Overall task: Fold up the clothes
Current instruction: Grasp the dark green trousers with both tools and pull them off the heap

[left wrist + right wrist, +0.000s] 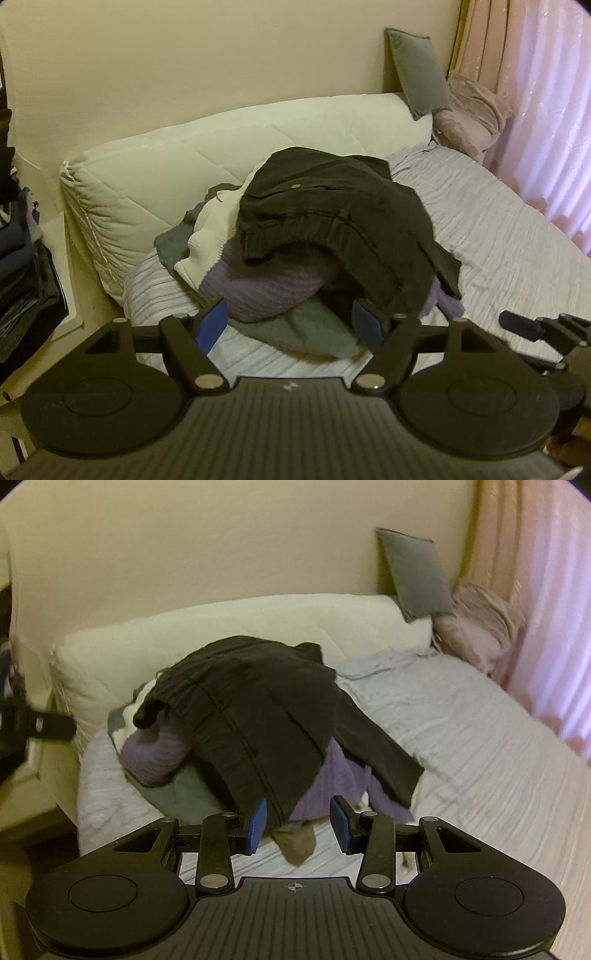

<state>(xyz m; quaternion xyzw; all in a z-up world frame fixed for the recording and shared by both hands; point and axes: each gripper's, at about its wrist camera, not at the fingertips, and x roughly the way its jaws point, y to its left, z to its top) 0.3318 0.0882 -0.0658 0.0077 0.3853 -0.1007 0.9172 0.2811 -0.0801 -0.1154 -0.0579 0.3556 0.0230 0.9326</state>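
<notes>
Black garment (332,206) tops the unfolded pile on the bed (480,760) | step: reach-in, both hand-held grippers, left (290,325) and right (298,823), spread, empty | next: pinch its near hem.

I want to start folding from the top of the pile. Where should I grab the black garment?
Probably grip the black garment at its loose lower corner, coming in from the near right side with the right gripper. That flap lies flat on the bedspread, clear of the purple knit.
</notes>
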